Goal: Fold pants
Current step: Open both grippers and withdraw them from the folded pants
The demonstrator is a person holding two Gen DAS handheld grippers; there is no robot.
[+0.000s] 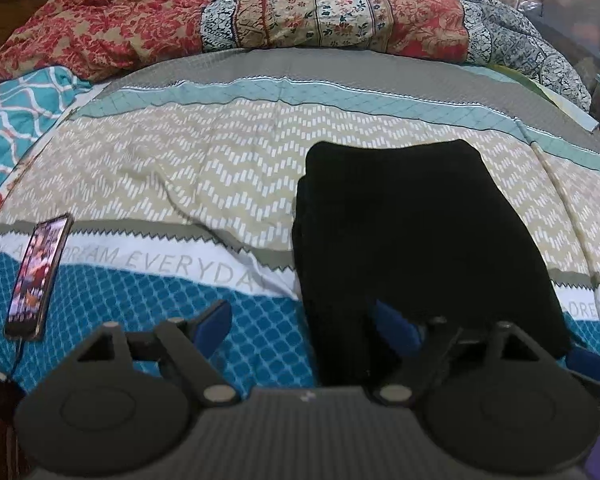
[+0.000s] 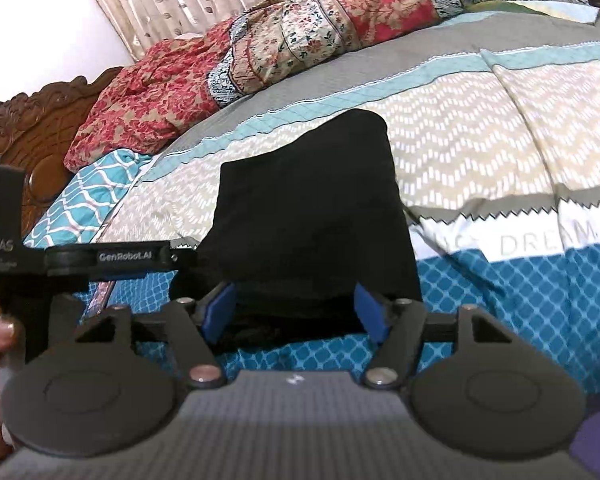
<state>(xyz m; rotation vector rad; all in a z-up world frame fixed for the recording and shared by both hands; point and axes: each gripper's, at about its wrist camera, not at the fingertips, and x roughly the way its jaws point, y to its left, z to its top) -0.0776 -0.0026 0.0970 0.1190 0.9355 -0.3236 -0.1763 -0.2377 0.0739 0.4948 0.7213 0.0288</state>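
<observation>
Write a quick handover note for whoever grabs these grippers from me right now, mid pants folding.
Left hand-held gripper: open, empty, at the near left edge of the pants.
Right hand-held gripper: open, empty, its fingers straddling the pants' near edge.
Pants: black, lying in a compact folded stack on the bedspread. A phone lies to the left, apart from them.
Done: the folds appear made.
Left: likely a final fold or tidy, then withdraw.

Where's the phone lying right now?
The phone lies on the bedspread at the far left of the left wrist view, left of the black pants; the right wrist view doesn't clearly show it.
</observation>
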